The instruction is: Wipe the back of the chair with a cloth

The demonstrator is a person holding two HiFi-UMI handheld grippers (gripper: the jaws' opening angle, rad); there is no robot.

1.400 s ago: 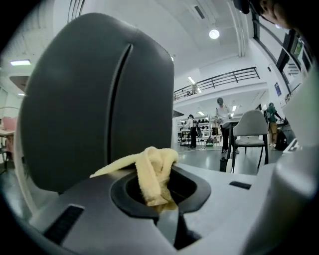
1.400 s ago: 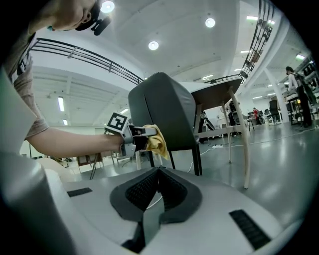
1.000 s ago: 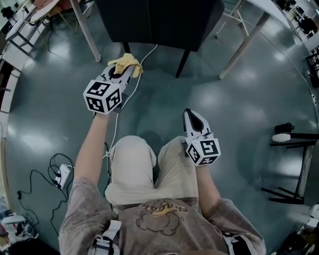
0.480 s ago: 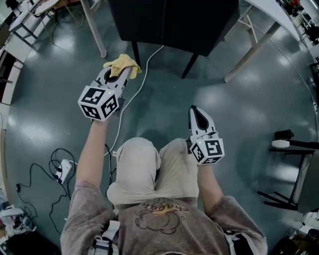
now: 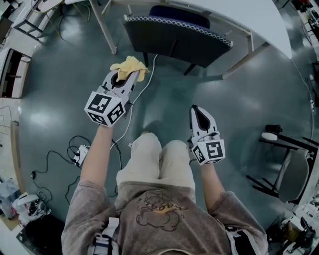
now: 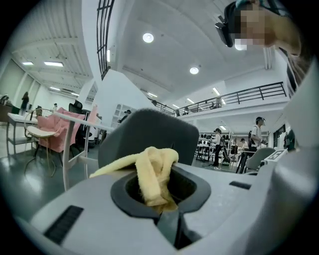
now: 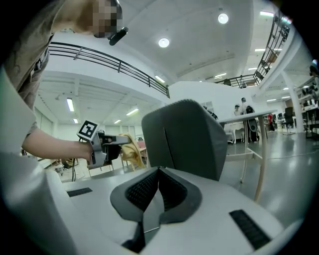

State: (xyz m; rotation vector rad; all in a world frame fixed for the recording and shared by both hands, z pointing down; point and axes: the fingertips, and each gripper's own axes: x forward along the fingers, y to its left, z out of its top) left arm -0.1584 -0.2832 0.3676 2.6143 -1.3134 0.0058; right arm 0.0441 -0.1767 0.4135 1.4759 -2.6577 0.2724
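A dark grey chair (image 5: 177,34) stands ahead of me with its back toward me, pushed under a white table (image 5: 234,12). In the left gripper view the chair's back (image 6: 147,137) rises just beyond the jaws. My left gripper (image 5: 128,75) is shut on a yellow cloth (image 5: 130,66), which bunches out of the jaws (image 6: 152,172) short of the chair. My right gripper (image 5: 197,112) hangs lower, near my right knee, shut with nothing in it. From the right gripper view the chair back (image 7: 184,137) fills the middle, and the left gripper with the cloth (image 7: 130,149) shows at left.
White table legs (image 5: 102,25) flank the chair on both sides. A white cable (image 5: 134,97) runs across the grey floor beneath the left gripper. A power strip (image 5: 79,155) with black cords lies at left. Another chair and stand (image 5: 286,169) sit at right.
The view has pulled back and risen, so the chair's top edge and the table now show. My left gripper with the cloth stays just short of the chair back. The right gripper has barely moved.
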